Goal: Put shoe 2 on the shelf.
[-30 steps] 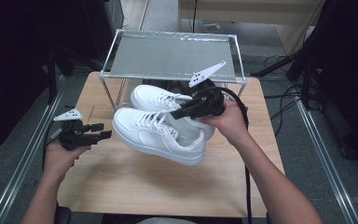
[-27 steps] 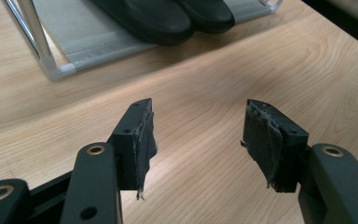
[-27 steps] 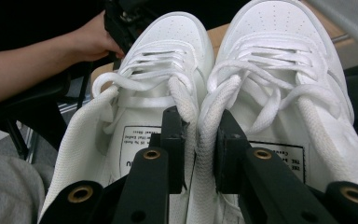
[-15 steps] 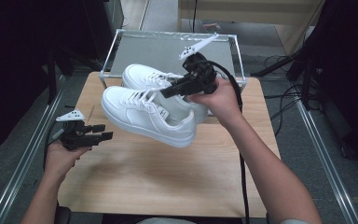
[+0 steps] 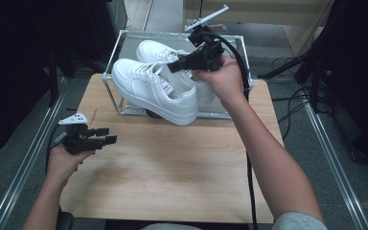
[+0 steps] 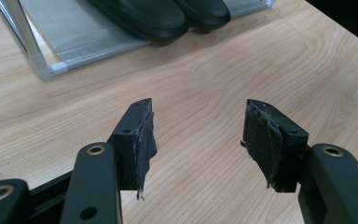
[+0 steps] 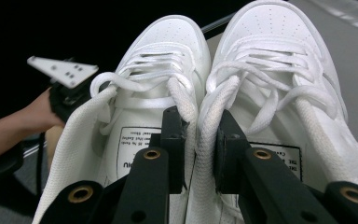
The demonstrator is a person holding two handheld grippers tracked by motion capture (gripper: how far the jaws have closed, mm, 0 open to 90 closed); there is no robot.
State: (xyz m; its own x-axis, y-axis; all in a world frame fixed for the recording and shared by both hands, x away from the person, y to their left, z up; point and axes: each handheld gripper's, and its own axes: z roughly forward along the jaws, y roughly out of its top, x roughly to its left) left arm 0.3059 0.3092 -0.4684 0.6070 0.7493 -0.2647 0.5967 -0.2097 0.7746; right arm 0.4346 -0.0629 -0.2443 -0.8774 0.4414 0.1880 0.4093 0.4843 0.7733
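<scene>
High view: the right tongs (image 5: 175, 65) pinch a pair of white sneakers (image 5: 158, 88) by their inner collars, holding both shoes together in the air above the near edge of a clear-shelved metal rack (image 5: 112, 57) that stands at the far end of the wooden counter (image 5: 182, 167). The sneakers' toes point away from the right hand (image 5: 223, 79), toward the rack's left side, and their soles hang clear of the counter. Right gripper view: the two black jaws press together on the padded collars where the two shoes meet, laces and printed tongue labels just beyond them. The left tongs (image 5: 106, 140) sit low near the counter's left edge, well apart from the rack, gripped by the left hand (image 5: 67, 160). Left gripper view: their jaws stand spread with nothing between them over bare wood, and two black shoes (image 6: 161, 16) rest on the rack's lower level beyond.
</scene>
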